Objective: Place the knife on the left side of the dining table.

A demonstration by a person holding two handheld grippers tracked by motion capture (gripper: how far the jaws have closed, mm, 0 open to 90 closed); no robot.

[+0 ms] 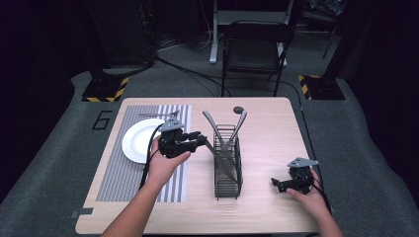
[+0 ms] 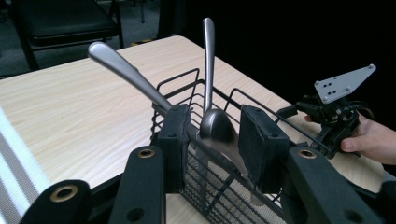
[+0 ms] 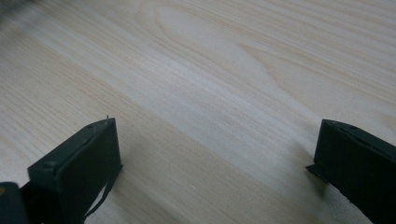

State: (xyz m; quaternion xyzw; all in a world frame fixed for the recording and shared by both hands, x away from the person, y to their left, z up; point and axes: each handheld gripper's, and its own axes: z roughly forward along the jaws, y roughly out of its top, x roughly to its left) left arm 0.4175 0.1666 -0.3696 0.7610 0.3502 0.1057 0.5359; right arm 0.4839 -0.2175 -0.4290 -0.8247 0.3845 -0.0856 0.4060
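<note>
Steel knife handle [image 2: 219,128] between level left gripper's [image 2: 212,135] fingers.

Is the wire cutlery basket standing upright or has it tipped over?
Upright. The wire basket stands on its base on the table, open top up, with utensil handles leaning out above its rim.
</note>
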